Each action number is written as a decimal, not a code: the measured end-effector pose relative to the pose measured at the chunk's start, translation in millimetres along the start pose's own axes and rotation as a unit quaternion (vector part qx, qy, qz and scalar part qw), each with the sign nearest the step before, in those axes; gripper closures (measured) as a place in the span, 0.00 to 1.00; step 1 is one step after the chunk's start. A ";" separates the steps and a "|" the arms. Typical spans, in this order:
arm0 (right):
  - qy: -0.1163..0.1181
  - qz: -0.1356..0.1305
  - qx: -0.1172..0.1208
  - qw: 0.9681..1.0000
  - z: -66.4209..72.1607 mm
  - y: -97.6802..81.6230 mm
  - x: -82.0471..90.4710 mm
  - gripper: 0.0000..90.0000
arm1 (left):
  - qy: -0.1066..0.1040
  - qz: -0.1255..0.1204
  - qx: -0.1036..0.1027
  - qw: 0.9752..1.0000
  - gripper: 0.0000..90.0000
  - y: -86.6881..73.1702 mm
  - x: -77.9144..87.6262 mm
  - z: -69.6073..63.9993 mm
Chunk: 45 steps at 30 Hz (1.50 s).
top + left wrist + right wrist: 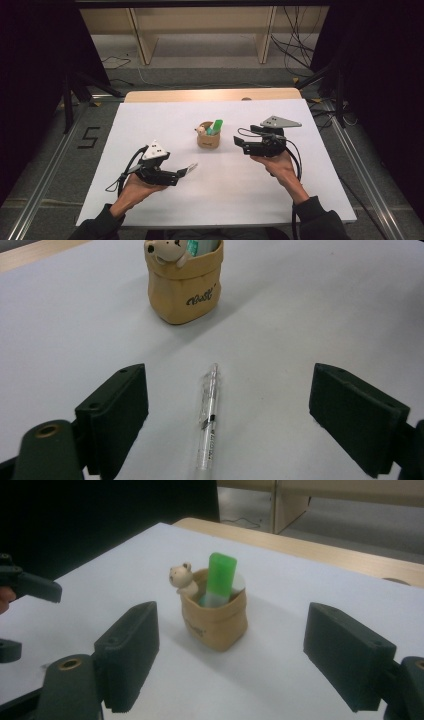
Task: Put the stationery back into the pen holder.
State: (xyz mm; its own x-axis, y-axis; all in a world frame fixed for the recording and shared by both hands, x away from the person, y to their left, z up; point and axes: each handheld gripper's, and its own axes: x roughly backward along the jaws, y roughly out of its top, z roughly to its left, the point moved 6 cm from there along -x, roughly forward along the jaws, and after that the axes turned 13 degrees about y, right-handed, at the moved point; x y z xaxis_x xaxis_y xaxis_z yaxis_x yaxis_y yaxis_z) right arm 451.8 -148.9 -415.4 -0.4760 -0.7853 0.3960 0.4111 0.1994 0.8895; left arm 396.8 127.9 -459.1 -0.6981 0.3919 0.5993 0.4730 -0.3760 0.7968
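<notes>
Tan paper-bag-shaped holder (208, 138) with small bear figure mid-bench; its top is cut off in the left gripper view, and the green rectangular marker (220, 577) inside is half hidden. Clear plastic pen (208, 418) lies flat on the white bench (150, 120), between the left hand-held gripper (192, 168)'s wide-open jaws, untouched. Right hand-held gripper (239, 141) jaws wide apart, empty, beside the holder.

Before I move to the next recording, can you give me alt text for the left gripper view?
A clear pen lies on the white table between the open black jaws of the left hand-held gripper, touching neither. Beyond it stands a tan pouch-shaped holder with a small bear figure at its rim.
</notes>
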 end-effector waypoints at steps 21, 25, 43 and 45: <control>0.001 0.021 -0.010 1.000 5.9 -36.0 19.7 0.23 | 0.010 0.104 -0.046 0.993 0.17 -10.9 -10.1 0.4; 0.002 0.023 -0.011 1.000 7.2 -39.6 23.2 0.23 | 0.011 0.124 -0.057 0.991 0.18 -13.7 -11.6 0.7; 0.012 0.034 -0.011 0.999 14.8 -52.2 27.9 0.22 | 0.014 0.222 -0.085 0.971 0.26 -25.8 -16.0 9.8; 0.014 0.034 -0.010 0.999 16.2 -52.8 28.8 0.22 | 0.014 0.230 -0.090 0.969 0.28 -27.3 -16.6 10.1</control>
State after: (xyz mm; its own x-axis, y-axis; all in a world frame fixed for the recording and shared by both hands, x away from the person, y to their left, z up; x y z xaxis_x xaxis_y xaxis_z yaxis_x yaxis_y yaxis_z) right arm 403.8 -172.5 -447.3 -0.4239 -0.7871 0.4482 0.4580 0.2407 0.8558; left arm 400.9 140.1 -490.1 -0.4501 0.1264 0.8840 0.6386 -0.6463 0.4176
